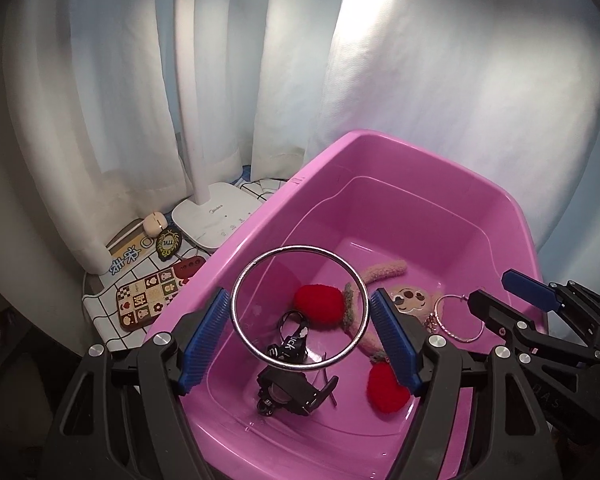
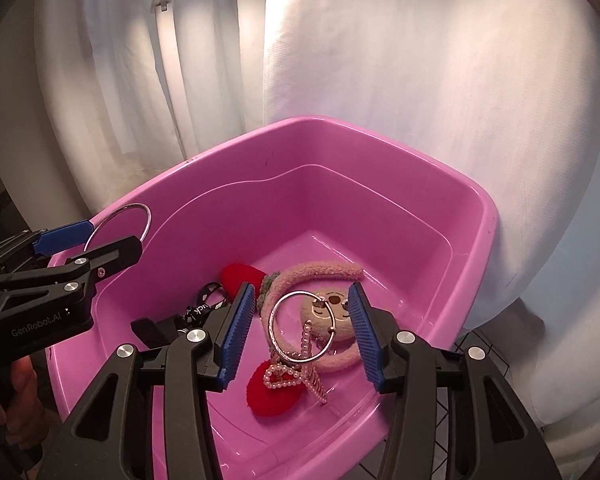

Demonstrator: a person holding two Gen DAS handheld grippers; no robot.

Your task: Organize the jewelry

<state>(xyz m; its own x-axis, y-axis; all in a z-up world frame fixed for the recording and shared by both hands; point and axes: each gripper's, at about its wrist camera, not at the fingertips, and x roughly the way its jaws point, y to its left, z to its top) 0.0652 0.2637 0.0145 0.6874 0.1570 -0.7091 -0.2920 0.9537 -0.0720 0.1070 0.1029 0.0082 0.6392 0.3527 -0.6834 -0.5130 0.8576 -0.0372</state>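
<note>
Both pairs of tongs hang over the pink tub point(image 2: 452, 216), the biggest thing here and plainly the collecting bin, standing on the table against the white curtain point(image 1: 440, 100). That explains why each ring is carried above its open mouth rather than beside it.

Left tongs point(image 1: 300, 320) are spread wide, their blue pads point(image 1: 204, 336) set either side of the large steel bangle point(image 1: 300, 308), which sits upright between them. From this angle I cannot tell whether the pads actually press its rim or it has just been let go.

Right tongs point(image 2: 302, 336) are likewise spread around a thinner hoop point(image 2: 302, 326) that trails a pearl heart charm point(image 2: 284, 376). The hoop looks clear of both pads, so I judge it released or about to drop.

Already lying on the tub floor are a plush headband with a face point(image 2: 332, 308) and red pompoms point(image 1: 318, 306), plus a black strap and clip point(image 1: 292, 394).

Outside the tub, the lamp base point(image 1: 216, 216) and some patches point(image 1: 148, 296) sit on the gridded cloth point(image 1: 100, 316), seemingly not sorted yet
</note>
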